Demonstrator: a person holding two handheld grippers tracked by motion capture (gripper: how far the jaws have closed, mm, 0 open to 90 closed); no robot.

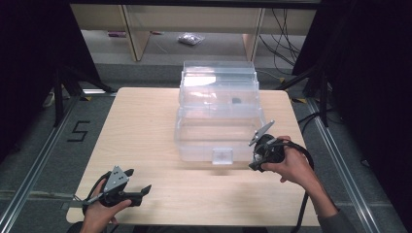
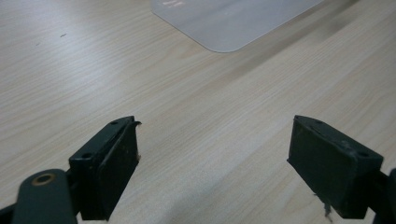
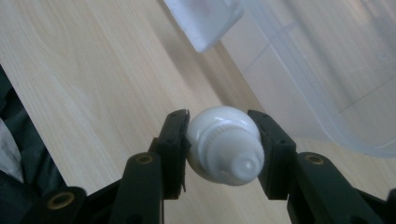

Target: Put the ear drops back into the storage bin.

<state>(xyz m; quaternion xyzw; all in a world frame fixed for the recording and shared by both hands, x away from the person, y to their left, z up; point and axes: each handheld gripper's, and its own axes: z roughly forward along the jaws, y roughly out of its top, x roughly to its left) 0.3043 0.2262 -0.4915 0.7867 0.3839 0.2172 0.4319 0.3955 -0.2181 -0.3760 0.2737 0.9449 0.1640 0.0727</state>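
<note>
A small white plastic bottle with a ribbed cap (image 3: 225, 144) is clamped between the fingers (image 3: 175, 149) of the right gripper (image 1: 258, 151), above the pale wooden surface (image 1: 145, 126) just beside the clear plastic storage box (image 1: 218, 116). Its body is hidden, and no label can be read. The left gripper (image 1: 138, 182) is held wide and empty. A black "5" (image 1: 78, 131) is marked on the grey floor (image 1: 43, 150).
</note>
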